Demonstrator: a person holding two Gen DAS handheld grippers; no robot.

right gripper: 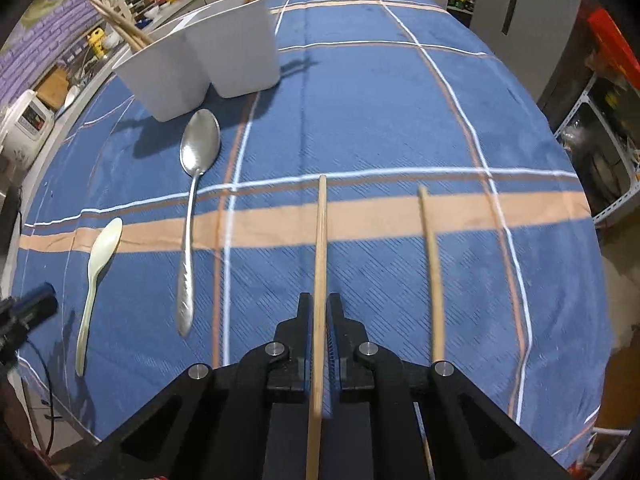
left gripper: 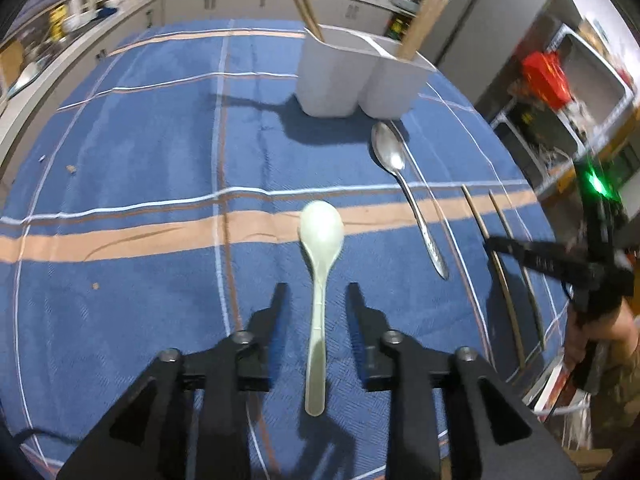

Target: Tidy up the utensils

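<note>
Right gripper [right gripper: 319, 304] clamped on chopstick [right gripper: 321, 240], long axis running near-to-far on cloth [right gripper: 360, 100]. Left gripper [left gripper: 316, 292] spread wide around pale spoon [left gripper: 320, 264], bowl pointing far.

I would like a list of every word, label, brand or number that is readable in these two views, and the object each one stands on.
None can be read.
Red box on the shelf: print too blurred.
White appliance by the counter: panel marks too small.
Metal spoon handle: a pattern, no letters.
White utensil holder: plain.
</note>
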